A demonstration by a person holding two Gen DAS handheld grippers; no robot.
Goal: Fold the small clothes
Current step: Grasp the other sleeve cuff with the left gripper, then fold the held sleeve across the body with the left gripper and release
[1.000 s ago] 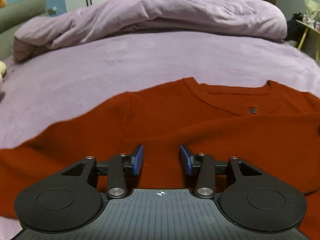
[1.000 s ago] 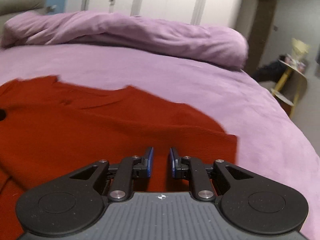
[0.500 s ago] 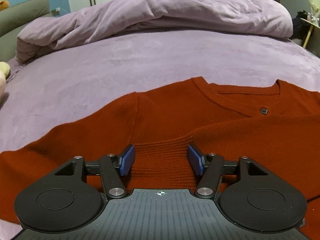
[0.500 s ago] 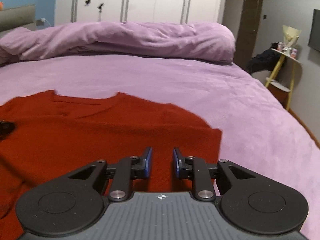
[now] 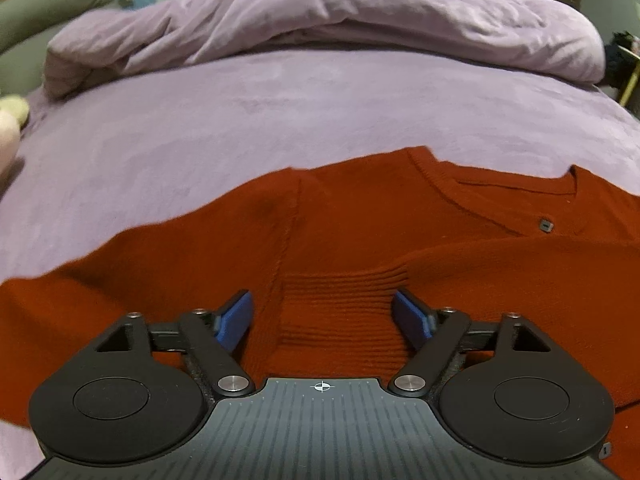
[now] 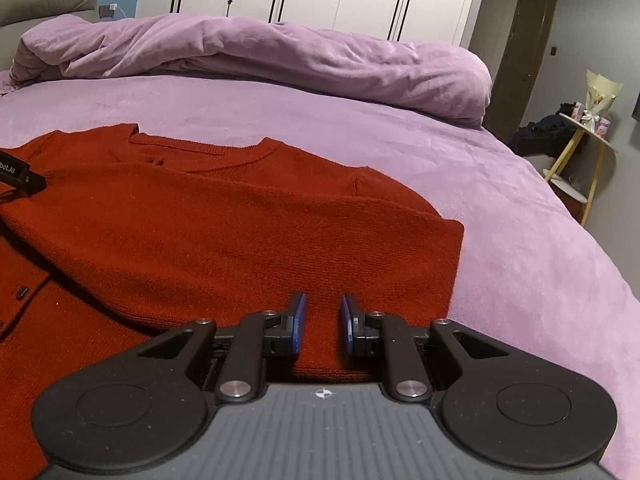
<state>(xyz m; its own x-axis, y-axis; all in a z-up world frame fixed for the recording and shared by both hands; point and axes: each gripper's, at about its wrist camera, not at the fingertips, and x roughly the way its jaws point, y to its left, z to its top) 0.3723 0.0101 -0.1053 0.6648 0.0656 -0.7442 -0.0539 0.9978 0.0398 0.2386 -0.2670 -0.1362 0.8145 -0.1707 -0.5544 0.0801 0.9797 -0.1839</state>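
A lilac bed (image 5: 280, 120) carries a rumpled duvet (image 6: 280, 52) and a rust-red cardigan (image 5: 360, 220), 1 sleeve folded across its front. The left tool (image 5: 326, 316) spreads wide around the ribbed cuff (image 5: 344, 308); only that view shows it. The right tool (image 6: 322, 326), narrowly parted, holds nothing above the cardigan's folded side.

one red cardigan (image 5: 360, 240), one bed (image 5: 280, 120), one duvet (image 5: 360, 20) (lilac), two grippers
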